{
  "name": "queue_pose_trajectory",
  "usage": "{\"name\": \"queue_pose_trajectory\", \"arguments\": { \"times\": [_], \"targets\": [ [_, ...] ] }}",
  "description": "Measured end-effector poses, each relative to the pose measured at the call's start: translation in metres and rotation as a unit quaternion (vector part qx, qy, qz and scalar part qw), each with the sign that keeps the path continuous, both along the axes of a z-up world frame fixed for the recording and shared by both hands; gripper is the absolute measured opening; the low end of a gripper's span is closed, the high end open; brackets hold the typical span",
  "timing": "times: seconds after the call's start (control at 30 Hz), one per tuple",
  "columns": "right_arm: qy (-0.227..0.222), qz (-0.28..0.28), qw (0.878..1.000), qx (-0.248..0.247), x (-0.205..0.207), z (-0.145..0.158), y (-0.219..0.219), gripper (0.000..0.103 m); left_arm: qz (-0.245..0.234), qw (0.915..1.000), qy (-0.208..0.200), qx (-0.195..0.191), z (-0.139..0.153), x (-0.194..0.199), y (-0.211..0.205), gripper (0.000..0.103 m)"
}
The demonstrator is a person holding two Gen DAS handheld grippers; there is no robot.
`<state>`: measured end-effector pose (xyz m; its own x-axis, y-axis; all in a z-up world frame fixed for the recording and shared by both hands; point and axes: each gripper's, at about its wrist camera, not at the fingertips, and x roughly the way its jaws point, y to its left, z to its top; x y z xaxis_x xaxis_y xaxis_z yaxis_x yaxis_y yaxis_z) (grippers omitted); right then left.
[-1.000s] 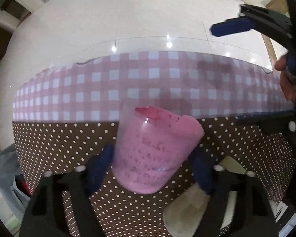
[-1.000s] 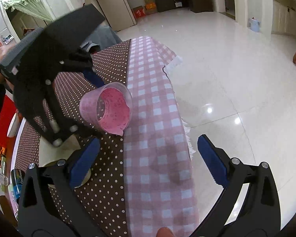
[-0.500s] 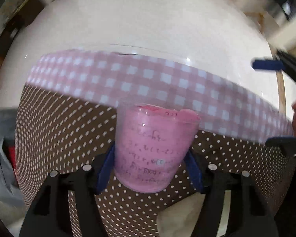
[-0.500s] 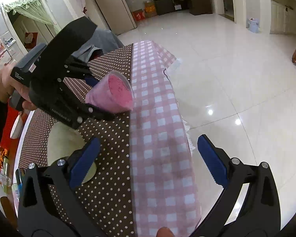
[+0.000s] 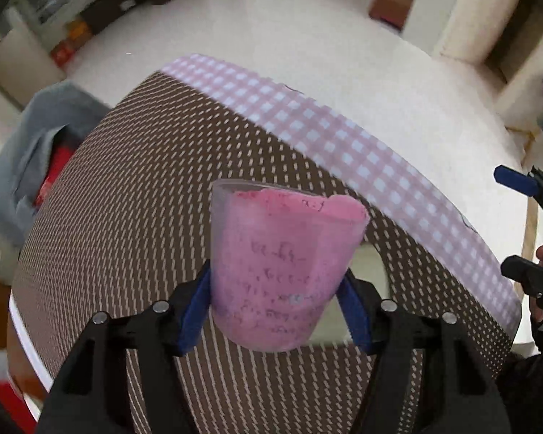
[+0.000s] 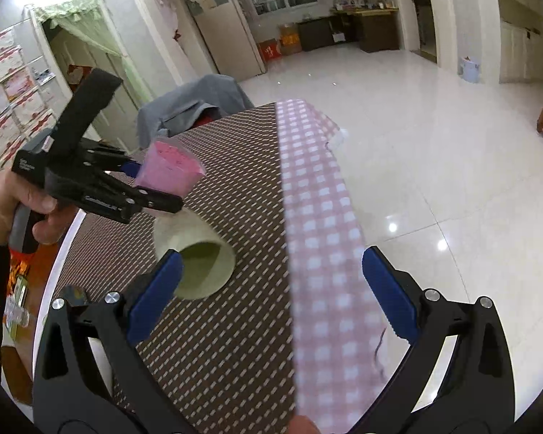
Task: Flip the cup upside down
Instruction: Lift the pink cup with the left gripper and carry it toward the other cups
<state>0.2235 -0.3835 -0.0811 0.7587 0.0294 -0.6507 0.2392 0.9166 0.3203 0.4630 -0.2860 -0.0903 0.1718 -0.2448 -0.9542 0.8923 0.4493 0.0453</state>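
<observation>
Holding: left gripper (image 5: pixel 275 311) has its blue fingers (image 5: pixel 195 307) pressed on both sides of the cup (image 5: pixel 282 271), low on its wall near the base; cup is lifted clear of the desk (image 5: pixel 134 195).
Cup position: in the air over the brown dotted part of the cloth, rim up and tipped slightly in the left wrist view; right wrist view shows it (image 6: pixel 170 170) angled, mouth pointing up and away from the hand (image 6: pixel 14 202).
Right gripper: right gripper (image 6: pixel 271 300) fingers spread wide, nothing between them, hovering over the desk edge well apart from the cup.
Stage: judged mid-carry, flip not yet done; the wrist needs a big roll before set-down.
Risk 1: grip sits low on a tapered wall, so the cup could squirt out of the fingers during the roll.
Risk 2: thin plastic may flex under squeeze and pop loose.
Risk 3: rim landing unevenly on soft cloth, cup tips over.
Risk 4: pale round mat (image 6: pixel 199 253) lies right under the cup; rim half on it would rock.
Cup material: translucent plastic, pink inside, tapered round, smooth, dark handwriting on the wall, small spout at the rim.
Desk cover: brown cloth with white dots, pink gingham strip (image 5: pixel 344 137) along the edge, matte.
Floor: glossy white tile (image 6: pixel 434 152).
</observation>
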Motion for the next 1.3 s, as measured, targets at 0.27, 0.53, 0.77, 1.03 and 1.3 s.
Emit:
{"name": "queue_pose_trajectory", "arguments": {
  "times": [0.27, 0.53, 0.77, 1.03, 1.3],
  "targets": [
    [-0.038, 0.032, 0.999, -0.018, -0.06, 0.018, 0.065, 0.097, 0.045, 0.9967, -0.04, -0.054, 0.052, -0.08, 0.079, 0.064],
    [-0.048, 0.066, 0.996, -0.03, -0.114, 0.009, 0.108, 0.097, 0.051, 0.9959, -0.049, -0.055, 0.032, -0.189, 0.137, 0.064],
    [-0.054, 0.091, 0.994, -0.032, -0.151, -0.004, 0.134, 0.097, 0.075, 0.9952, -0.042, -0.048, -0.014, -0.268, 0.176, 0.064],
    [-0.065, 0.1, 0.992, -0.031, -0.169, -0.007, 0.146, 0.097, 0.107, 0.9911, -0.042, -0.067, -0.032, -0.303, 0.196, 0.064],
    [-0.059, 0.09, 0.994, -0.029, -0.18, -0.015, 0.143, 0.097, 0.11, 0.9917, -0.045, -0.048, -0.053, -0.322, 0.195, 0.064]
  ]
}}
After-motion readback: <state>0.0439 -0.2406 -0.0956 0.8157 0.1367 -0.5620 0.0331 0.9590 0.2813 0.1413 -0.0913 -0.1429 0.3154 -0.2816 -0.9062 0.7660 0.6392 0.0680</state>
